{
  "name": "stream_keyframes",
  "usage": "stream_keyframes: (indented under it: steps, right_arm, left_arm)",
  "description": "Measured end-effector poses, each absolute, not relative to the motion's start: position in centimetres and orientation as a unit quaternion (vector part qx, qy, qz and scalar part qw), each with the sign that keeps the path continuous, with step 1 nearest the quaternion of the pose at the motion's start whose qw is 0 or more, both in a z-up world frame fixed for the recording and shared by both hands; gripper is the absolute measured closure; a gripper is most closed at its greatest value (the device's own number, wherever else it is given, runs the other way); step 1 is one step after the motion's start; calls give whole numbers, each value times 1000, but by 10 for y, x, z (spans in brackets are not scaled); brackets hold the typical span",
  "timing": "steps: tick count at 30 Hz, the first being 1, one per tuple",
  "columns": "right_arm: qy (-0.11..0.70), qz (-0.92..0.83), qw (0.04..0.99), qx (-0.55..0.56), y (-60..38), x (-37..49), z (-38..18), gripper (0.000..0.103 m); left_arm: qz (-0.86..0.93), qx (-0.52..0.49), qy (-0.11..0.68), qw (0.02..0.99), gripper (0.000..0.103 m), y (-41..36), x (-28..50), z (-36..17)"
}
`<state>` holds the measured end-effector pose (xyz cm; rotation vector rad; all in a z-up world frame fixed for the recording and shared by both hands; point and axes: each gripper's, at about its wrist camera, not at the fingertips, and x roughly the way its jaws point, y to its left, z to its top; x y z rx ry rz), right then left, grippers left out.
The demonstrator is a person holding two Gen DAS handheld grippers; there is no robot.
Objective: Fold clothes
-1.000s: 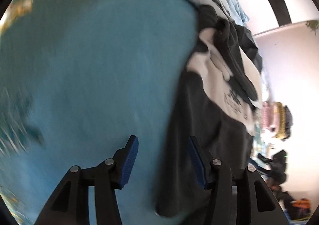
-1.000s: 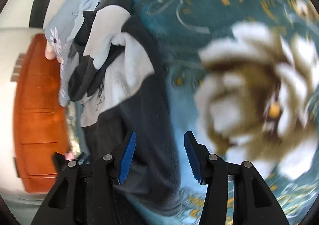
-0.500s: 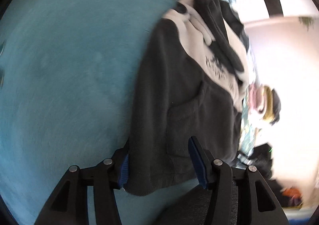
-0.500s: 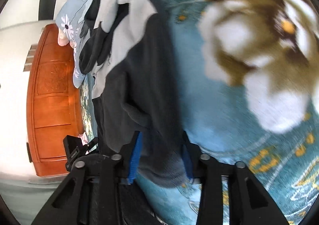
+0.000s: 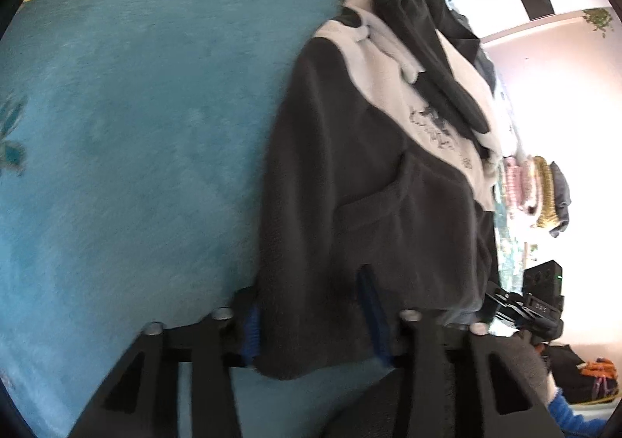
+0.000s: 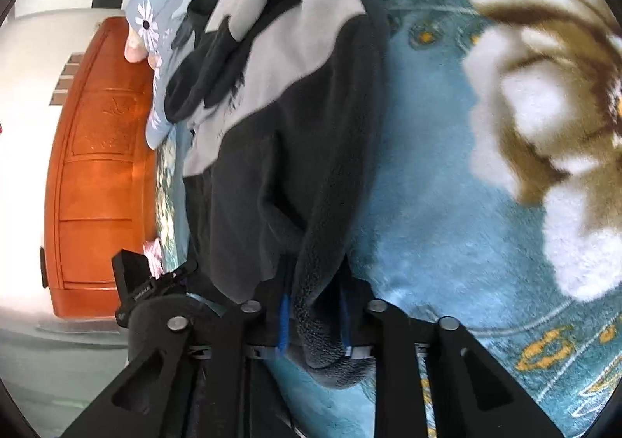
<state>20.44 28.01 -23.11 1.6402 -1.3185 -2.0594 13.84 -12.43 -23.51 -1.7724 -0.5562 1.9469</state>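
Note:
A dark grey fleece hoodie (image 5: 350,166) with a white chest panel lies lengthwise on a teal blanket (image 5: 136,146). Its bottom hem points toward both cameras. My left gripper (image 5: 313,317) is open, and one hem corner lies between its widely spread blue pads. In the right wrist view the same hoodie (image 6: 280,127) shows a thick bunched roll of hem, and my right gripper (image 6: 314,315) is shut on that roll. The hood and sleeves are crumpled at the far end.
A light-blue floral garment (image 6: 155,30) lies beyond the hoodie. Stacked folded clothes (image 5: 536,193) sit at the far right. An orange wooden cabinet (image 6: 97,166) stands past the bed edge. The blanket (image 6: 427,166) carries a big white flower print.
Both grippers moved forward onto the hoodie's hem. The right gripper's fingers narrowed and closed on the bunched fabric. The left gripper's fingers stayed wide, now with hem between them.

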Motion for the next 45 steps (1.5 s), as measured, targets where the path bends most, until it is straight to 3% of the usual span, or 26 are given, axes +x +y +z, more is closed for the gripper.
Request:
stream_keyframes:
  steps: [2,8,12,13,17,24,29,36,41,43,45]
  right_arm:
    - [-450,-687,92,564,285,214,-237,93]
    - [-464,-675,89,566,293,224,-241,93]
    - [-526,-669,111,513,304,215,-227,94]
    - [-539,-671,119,494,310,212,-221,94]
    - [-575,-683,147,426,330,182,-191,94]
    - [-616,-688,161,349,351,113,-160,94]
    - [-602,-708,138,341,364,61,-139,94]
    - [-613,-698,60,364,384,11,-165,94]
    - [-619,-684,36,384,380,-1,-183,91]
    - [-605,-693,42,389,378,-2,-178,90]
    - [-584,-710,53,391,380,-2,-166,81]
  left_arm:
    - [705,-645,-203,215,79,-129,143,-237]
    - [705,-649,-199,208,80,-139,156,-236]
    - [706,-633,-244,204,85,-157,149,-226]
    - [708,-624,-262,203,97,-164,144,-222]
    - [706,-589,-332,209,97,-180,115,-204]
    - [730,-546,-335,239,97,-158,38,-162]
    - [746,-529,-314,255,97,-130,-29,-142]
    - [739,-554,-309,227,96,-98,-101,-170]
    - [713,-556,-366,222,89,-104,-108,-191]
    - [712,-542,-382,231,61,-112,-104,-186]
    - [721,-522,-388,242,44,-123,-96,-177]
